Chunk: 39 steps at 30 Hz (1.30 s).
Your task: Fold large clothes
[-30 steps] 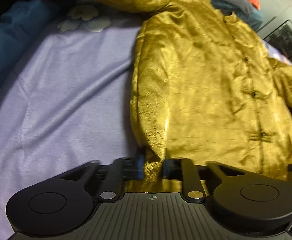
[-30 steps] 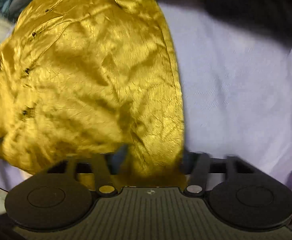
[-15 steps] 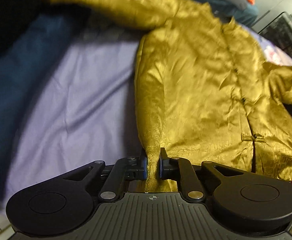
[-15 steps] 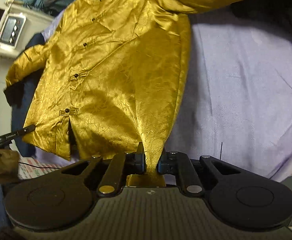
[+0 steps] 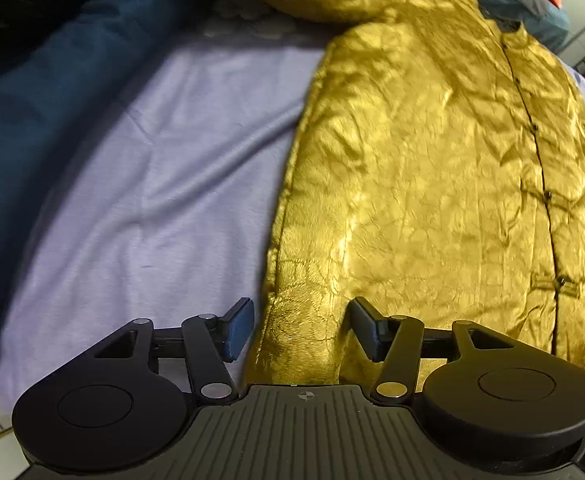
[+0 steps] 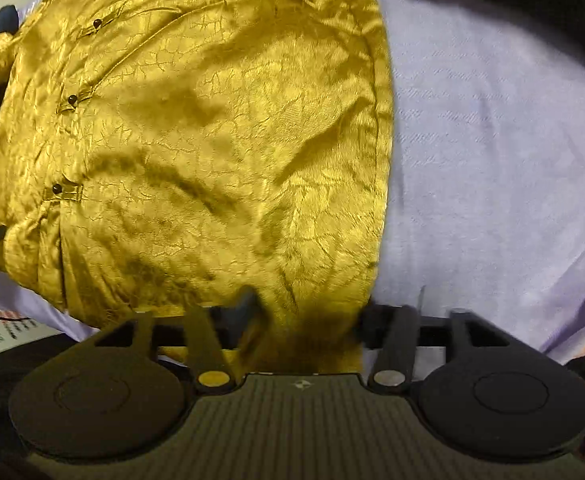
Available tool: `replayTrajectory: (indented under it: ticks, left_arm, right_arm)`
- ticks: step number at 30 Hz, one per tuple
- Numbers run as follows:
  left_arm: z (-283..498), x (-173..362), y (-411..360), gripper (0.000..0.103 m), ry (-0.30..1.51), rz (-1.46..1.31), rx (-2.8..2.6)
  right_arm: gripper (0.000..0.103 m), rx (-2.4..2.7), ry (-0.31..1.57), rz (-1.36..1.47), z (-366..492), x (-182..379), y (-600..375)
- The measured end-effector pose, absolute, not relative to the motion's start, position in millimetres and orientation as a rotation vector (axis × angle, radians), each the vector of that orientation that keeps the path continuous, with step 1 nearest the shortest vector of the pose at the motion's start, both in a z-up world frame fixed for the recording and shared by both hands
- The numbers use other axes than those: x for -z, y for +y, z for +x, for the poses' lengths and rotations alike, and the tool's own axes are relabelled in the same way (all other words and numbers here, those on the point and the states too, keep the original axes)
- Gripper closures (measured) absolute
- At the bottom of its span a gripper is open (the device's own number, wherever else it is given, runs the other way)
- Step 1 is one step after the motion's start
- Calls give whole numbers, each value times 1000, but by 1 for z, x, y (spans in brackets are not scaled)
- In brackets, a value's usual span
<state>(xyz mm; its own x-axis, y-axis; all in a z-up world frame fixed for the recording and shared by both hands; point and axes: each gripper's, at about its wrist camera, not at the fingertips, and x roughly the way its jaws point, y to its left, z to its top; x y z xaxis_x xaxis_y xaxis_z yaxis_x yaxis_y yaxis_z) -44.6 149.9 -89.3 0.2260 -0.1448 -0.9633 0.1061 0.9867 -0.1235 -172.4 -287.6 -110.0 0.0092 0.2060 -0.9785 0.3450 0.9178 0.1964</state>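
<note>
Gold jacket fills the right of the left view on a lilac sheet; its hem corner lies between the spread-open left hand-held gripper. Right view: jacket upper left, hem between the open right hand-held gripper.

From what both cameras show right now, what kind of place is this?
Probably a bedroom. The shiny gold brocade jacket lies on a wrinkled lavender bedsheet, with dark blue bedding beside it. Both grippers, left and right, are open at its hem.
</note>
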Motion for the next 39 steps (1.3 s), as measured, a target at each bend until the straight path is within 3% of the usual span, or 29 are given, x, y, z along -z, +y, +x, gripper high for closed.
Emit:
replayTrajectory:
  ticks: [7,13,20,23,26,30,34,39]
  left_arm:
    - [-41,-7,126,0,1228,70,286]
    - [0,-86,45,0,1155,132,636]
    - [-7,-148,-83,0,988,187,1063]
    - [-22,-170,-120,0,939,112,1225]
    - [-36,-185,-137,0,820,91,1308]
    - [-37,-178,-142,0,796,118,1282]
    - [-30,-153,-134,0,763,137,1156]
    - [-5,-124,-120,0,858,91,939]
  right_arm:
    - [18,85,1661,13,-161,68,-282]
    - [12,-91,1728,-472,-132,13,-281]
    - [9,-173,1547,-721,-43,-18,-257]
    - [7,-256,1452,-663,9,-17,-248]
    - [11,-374,1379,-501,66,-4,-243]
    - [16,-230,1245,-32,109,11,-266]
    - [14,-123,1112,363,85,15,-289]
    - [10,1,1120,277,51,5,-285]
